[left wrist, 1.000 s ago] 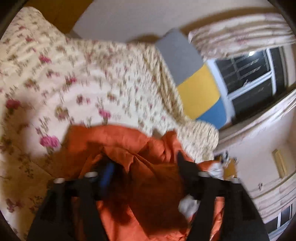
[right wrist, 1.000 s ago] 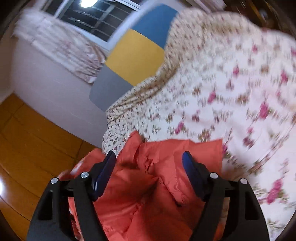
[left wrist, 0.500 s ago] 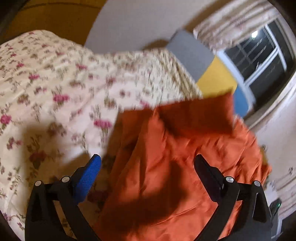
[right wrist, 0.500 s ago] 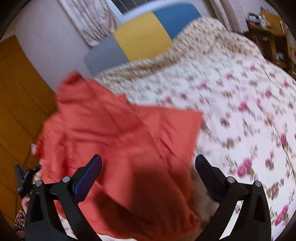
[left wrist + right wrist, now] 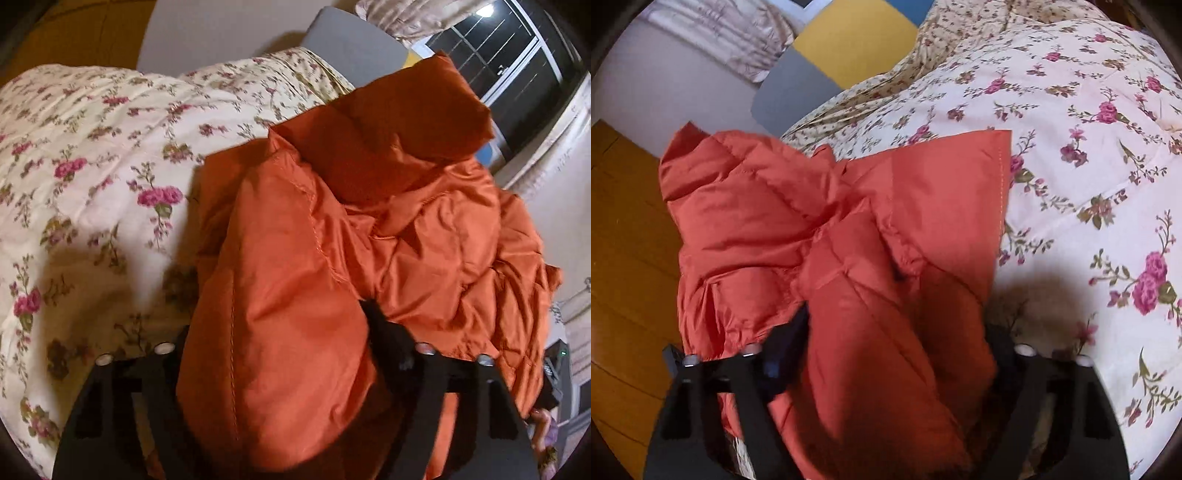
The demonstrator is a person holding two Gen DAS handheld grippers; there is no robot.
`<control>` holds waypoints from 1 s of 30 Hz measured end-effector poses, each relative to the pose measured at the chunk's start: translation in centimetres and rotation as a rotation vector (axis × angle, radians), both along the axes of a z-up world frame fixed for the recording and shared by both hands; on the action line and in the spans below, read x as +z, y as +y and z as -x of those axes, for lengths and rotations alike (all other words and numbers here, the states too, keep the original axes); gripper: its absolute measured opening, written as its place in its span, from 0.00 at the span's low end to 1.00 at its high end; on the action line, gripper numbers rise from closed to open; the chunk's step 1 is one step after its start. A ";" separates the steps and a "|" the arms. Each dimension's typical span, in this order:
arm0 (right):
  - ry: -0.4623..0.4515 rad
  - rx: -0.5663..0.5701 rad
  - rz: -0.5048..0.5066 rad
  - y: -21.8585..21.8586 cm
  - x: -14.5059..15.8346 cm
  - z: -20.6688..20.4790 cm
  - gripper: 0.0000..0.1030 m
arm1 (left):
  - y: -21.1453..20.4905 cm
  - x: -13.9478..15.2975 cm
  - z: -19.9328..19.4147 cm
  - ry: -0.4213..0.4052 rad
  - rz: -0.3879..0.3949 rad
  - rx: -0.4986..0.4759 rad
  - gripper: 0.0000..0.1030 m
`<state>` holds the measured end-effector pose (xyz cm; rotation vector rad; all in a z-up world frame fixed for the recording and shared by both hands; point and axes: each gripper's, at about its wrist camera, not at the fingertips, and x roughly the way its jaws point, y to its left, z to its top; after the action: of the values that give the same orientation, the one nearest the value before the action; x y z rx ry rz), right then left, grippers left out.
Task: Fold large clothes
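Note:
A puffy orange jacket (image 5: 369,184) lies bunched near the edge of a bed with a floral quilt (image 5: 92,147). My left gripper (image 5: 280,325) has a thick fold of the jacket filling the gap between its jaws, which are closing; the fabric hides its left finger and bulges against the right finger (image 5: 384,332). In the right wrist view the same jacket (image 5: 775,206) spreads out ahead, its straight hem on the quilt (image 5: 1089,129). My right gripper (image 5: 897,321) is also closing, with a padded fold wedged tightly between both fingers.
A headboard of grey (image 5: 351,33), yellow (image 5: 857,40) and blue panels stands at the bed's far end, below a dark window (image 5: 517,48) and curtain (image 5: 720,33). Wooden floor (image 5: 624,240) lies beside the bed, left of the jacket.
Half a second ago both grippers stood wide open over the jacket. Both have since sunk into it and narrowed onto thick folds. The jacket has settled on the quilt.

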<state>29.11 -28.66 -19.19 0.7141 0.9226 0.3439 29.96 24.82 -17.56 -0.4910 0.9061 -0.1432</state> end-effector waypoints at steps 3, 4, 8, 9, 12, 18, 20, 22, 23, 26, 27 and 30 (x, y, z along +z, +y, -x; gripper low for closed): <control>0.003 0.001 -0.057 -0.3 -0.2 1.3 0.51 | -0.4 0.5 1.4 -0.013 -0.006 -0.027 0.54; 0.002 0.001 -0.069 -0.2 0.0 1.8 0.49 | -0.7 0.6 2.0 -0.019 -0.012 -0.038 0.53; 0.002 0.013 -0.071 0.0 0.6 4.0 0.49 | -1.2 0.8 4.8 -0.020 0.007 -0.036 0.52; 0.002 0.015 -0.072 -0.1 0.8 4.5 0.49 | -1.2 0.9 5.4 -0.021 0.010 -0.036 0.52; 0.006 0.017 -0.088 -0.5 0.9 6.4 0.49 | -1.2 0.8 8.0 -0.022 0.024 -0.047 0.52; -0.002 0.017 -0.088 -1.5 1.3 10.5 0.49 | -1.5 0.8 12.7 -0.024 0.043 -0.057 0.52; -0.005 0.011 -0.087 -1.8 1.2 11.6 0.49 | -1.7 0.9 14.0 -0.029 0.039 -0.057 0.52; -0.008 0.002 -0.094 -2.0 1.2 12.8 0.49 | -2.0 1.0 15.5 -0.039 0.026 -0.057 0.52; -0.010 -0.006 -0.099 -2.3 1.1 13.6 0.49 | -2.1 1.1 15.7 -0.040 0.024 -0.055 0.52; -0.018 -0.017 -0.096 -2.5 1.1 14.9 0.50 | -2.1 1.1 16.6 -0.043 0.024 -0.048 0.52; -0.020 -0.017 -0.093 -2.4 1.1 15.2 0.51 | -2.2 1.2 16.9 -0.043 0.020 -0.047 0.52; -0.031 -0.041 -0.058 -2.6 1.5 16.1 0.61 | -2.0 1.2 17.3 -0.037 0.013 -0.031 0.61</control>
<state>12.96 -31.24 -17.67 0.7784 0.8705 0.3454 12.65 22.80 -16.35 -0.4847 0.8777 -0.1862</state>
